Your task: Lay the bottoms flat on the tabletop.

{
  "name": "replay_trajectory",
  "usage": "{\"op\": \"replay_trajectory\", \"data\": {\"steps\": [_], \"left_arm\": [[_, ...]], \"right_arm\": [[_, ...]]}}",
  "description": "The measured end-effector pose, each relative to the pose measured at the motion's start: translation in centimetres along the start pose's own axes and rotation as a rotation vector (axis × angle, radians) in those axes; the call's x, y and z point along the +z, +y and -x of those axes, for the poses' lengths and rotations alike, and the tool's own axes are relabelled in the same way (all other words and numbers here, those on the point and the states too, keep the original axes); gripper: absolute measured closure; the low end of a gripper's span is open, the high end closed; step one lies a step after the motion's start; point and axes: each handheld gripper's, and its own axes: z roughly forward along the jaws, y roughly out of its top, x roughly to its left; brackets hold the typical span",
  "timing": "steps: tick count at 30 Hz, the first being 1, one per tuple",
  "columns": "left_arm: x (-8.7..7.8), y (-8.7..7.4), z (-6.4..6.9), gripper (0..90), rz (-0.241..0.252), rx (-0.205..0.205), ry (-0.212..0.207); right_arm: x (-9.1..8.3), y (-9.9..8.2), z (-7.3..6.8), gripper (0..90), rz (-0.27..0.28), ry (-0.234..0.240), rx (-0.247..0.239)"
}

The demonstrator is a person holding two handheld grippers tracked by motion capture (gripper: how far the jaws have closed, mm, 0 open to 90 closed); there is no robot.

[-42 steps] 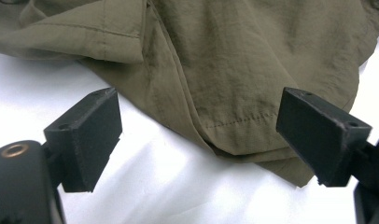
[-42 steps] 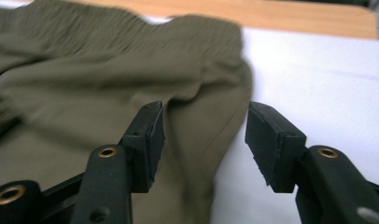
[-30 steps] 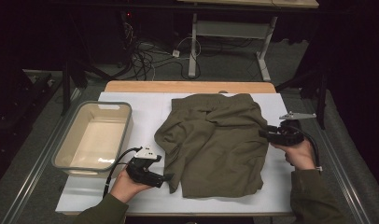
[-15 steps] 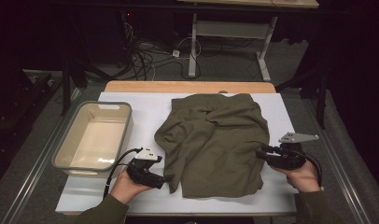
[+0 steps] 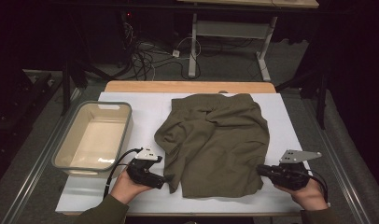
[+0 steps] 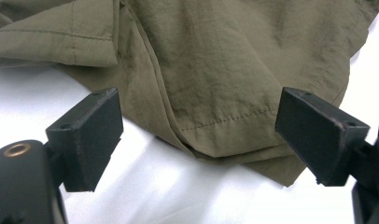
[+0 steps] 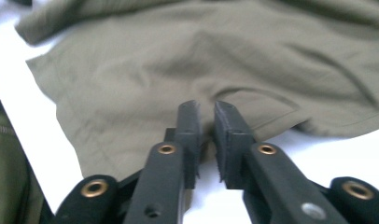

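Garment: olive-green cloth [image 5: 215, 142], crumpled and part folded, lies at the middle of the white table cover [image 5: 145, 112]; its near hem runs along the 6 o'clock side, with a folded-over lobe at 9 o'clock.
Left gripper: left gripper [image 5: 166, 178] sits at the 7 o'clock corner of the cloth, held in the person's left hand [image 5: 124, 186], and points toward 3 o'clock.
Left jaws: wide apart; in the left gripper view [image 6: 197, 140] the stitched hem corner lies between them and neither pad touches it.
Right gripper: right gripper [image 5: 261, 170] sits at the 4 o'clock edge of the cloth, held in the right hand [image 5: 309, 196], and points toward 9 o'clock.
Right jaws: have just been closing and now stand narrow; in the right gripper view [image 7: 205, 126] a pinch of the hem is puckered in the slim gap between the pads, held there.
Bin: pale plastic tub [image 5: 66, 149] stands at 9 o'clock of the cloth, well apart from it, just beyond the left gripper.
Table edge: bare wooden strip [image 5: 187, 87] shows at 12 o'clock beyond the white cover.
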Motion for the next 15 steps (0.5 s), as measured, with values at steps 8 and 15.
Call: {"op": "replay_trajectory", "data": {"steps": [8, 15], "left_arm": [[0.0, 0.0, 0.0, 14.4, -0.006, 0.0, 0.001], [0.0, 0.0, 0.1, 14.4, -0.003, 0.0, 0.001]], "right_arm": [[3.6, -0.5, 0.8, 84.7, -0.106, -0.037, -0.023], [3.9, -0.3, 0.9, 81.9, -0.107, -0.065, -0.036]]}}
